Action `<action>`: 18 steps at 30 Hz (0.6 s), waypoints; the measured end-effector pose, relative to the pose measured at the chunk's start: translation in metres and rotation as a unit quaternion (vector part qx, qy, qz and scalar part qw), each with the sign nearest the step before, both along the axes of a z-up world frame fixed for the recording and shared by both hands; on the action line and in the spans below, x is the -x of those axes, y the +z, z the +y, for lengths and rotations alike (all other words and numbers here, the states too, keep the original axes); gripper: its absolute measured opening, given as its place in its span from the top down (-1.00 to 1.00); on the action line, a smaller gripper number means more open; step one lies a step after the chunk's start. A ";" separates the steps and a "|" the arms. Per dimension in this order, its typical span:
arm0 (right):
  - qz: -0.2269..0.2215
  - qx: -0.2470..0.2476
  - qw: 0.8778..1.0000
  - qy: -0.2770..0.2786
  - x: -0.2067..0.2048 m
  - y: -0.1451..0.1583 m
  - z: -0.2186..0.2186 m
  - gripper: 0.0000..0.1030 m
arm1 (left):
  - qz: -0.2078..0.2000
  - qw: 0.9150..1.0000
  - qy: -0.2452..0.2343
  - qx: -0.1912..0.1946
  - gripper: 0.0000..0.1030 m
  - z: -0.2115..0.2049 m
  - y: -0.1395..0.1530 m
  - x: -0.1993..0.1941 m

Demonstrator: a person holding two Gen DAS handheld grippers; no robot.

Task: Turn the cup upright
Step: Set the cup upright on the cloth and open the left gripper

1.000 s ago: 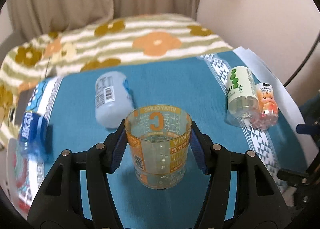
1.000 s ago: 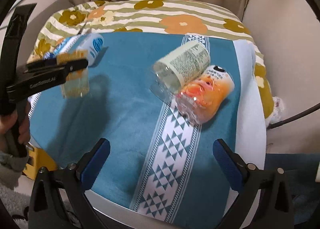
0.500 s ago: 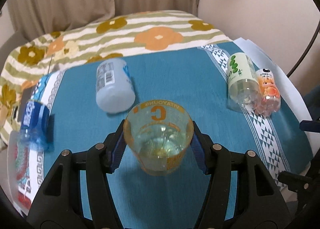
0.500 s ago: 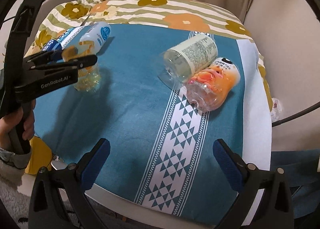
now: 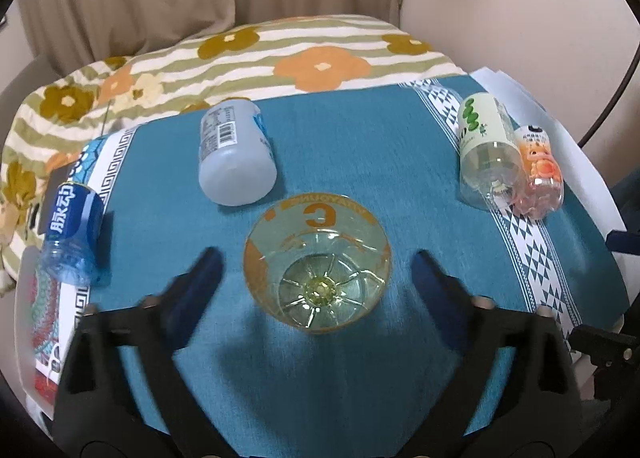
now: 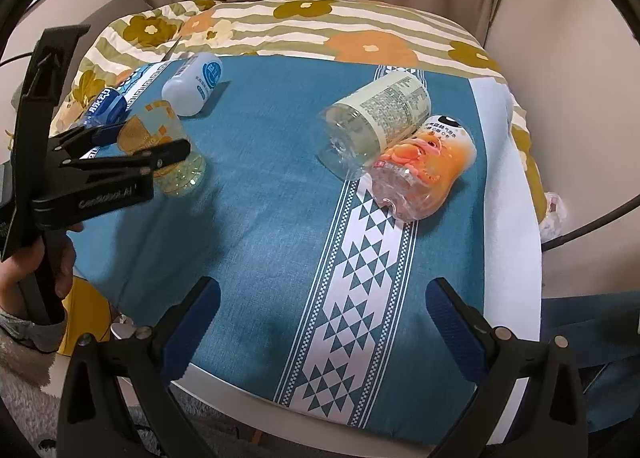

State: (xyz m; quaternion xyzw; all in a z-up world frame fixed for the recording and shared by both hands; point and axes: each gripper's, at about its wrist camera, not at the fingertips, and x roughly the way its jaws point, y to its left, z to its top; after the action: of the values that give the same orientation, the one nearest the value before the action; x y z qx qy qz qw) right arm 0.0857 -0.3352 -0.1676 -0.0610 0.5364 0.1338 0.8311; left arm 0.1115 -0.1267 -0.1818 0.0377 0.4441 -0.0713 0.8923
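Observation:
A clear cup with orange print (image 5: 318, 270) stands upright on the blue cloth (image 5: 360, 145), its mouth facing up. My left gripper (image 5: 316, 278) is open, its blue-padded fingers wide apart on either side of the cup and not touching it. The cup also shows in the right wrist view (image 6: 168, 153), partly behind the left gripper (image 6: 132, 153). My right gripper (image 6: 324, 322) is open and empty above the cloth's near edge, well to the right of the cup.
A white bottle (image 5: 236, 153) lies just behind the cup. A blue bottle (image 5: 72, 234) lies at the left edge. A green-labelled clear bottle (image 5: 486, 149) and an orange one (image 5: 540, 173) lie side by side at the right. A flowered blanket (image 5: 280, 53) is behind.
The left gripper lowered the cup onto the cloth and opened, letting it go. The cup now stands free. The right gripper stayed open and drew back slightly.

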 end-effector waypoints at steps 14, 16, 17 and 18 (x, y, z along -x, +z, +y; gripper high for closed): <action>-0.062 -0.034 0.997 -0.024 0.011 0.062 0.014 -0.99 | -0.009 0.999 0.031 0.027 -0.99 0.039 0.087 0.042; -0.074 -0.040 0.996 -0.032 0.013 0.077 0.019 -0.99 | -0.013 0.999 0.034 0.030 -0.99 0.047 0.103 0.052; -0.080 -0.042 0.995 -0.037 0.015 0.084 0.022 -0.99 | -0.016 0.999 0.035 0.032 -1.00 0.052 0.112 0.058; -0.084 -0.044 0.995 -0.045 0.017 0.092 0.025 -0.99 | -0.018 0.999 0.037 0.032 -1.00 0.055 0.118 0.064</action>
State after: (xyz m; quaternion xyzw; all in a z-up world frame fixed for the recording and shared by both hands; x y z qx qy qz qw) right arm 0.0691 -0.3098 -0.0758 -0.0116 0.4604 0.1143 0.8802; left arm 0.0475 -0.0719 -0.0635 -0.0062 0.4264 -0.0518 0.9030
